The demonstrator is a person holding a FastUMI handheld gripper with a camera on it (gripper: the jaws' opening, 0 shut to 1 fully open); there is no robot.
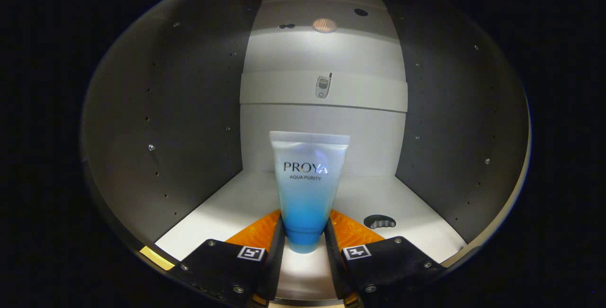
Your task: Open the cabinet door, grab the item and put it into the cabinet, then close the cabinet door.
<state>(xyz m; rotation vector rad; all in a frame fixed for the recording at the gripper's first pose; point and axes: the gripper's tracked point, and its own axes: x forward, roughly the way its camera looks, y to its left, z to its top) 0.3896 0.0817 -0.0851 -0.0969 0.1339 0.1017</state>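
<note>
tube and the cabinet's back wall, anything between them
Nothing: in the gripper view, bare white shelf floor runs from the tube, clamped in the gripper, to the back wall.

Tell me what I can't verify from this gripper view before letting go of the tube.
- Tube base: hidden between the gripper fingers, so whether it rests on the cabinet floor is unclear.
- Cabinet door: outside the gripper view.
- Small device on the back panel: too small to identify.
- Dark cutout in the floor: purpose unclear.
</note>
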